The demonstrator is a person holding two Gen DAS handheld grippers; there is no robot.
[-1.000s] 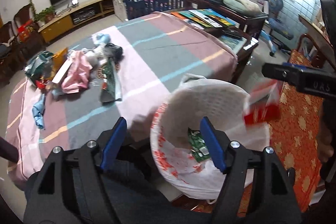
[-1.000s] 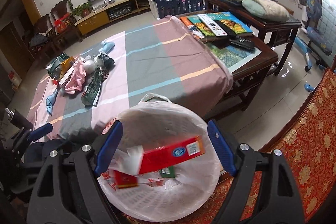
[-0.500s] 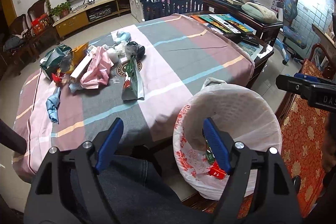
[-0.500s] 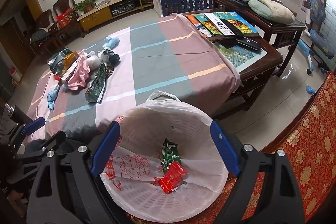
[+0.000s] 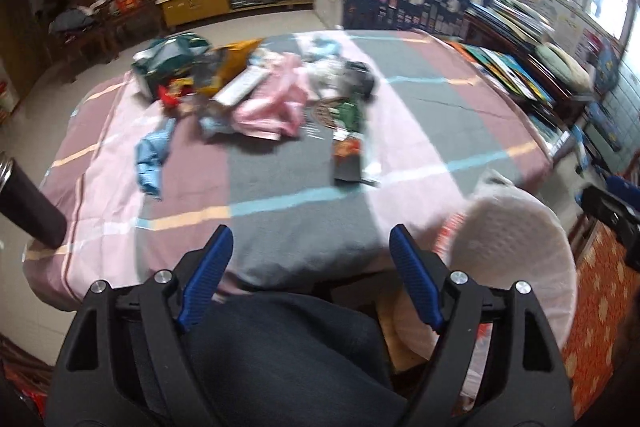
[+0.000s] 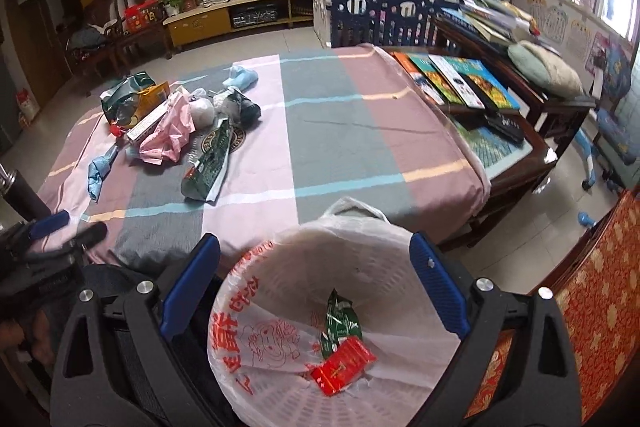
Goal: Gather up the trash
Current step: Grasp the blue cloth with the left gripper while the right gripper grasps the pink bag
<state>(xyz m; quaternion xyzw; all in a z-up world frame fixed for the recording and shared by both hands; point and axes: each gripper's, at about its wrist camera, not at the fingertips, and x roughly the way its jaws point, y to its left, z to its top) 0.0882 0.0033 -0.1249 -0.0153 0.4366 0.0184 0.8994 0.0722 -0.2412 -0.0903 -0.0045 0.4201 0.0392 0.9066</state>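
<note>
Striped cloth is covering the desk [image 6: 340, 131], where wrappers [image 6: 172, 131] are waiting at the upper left. Both hand-held grippers, left [image 5: 310, 277] and right [image 6: 314, 283], are empty; the right one's jaws are opening above the bin [image 6: 280, 379], probably because the red packet [image 6: 344, 365] is already lying inside.

Black claws [image 5: 308, 279] [image 6: 314, 283], ribbed blue pads [image 6: 436, 285], silver screws; dark trousers [image 5: 280, 359].

Left black two-finger gripper with blue ribbed pads [image 5: 310, 277]: angled downward, jaws wide apart, nothing between them. Right black two-finger gripper with blue ribbed pads [image 6: 314, 285]: angled downward, jaws opening, nothing clamped.
</note>
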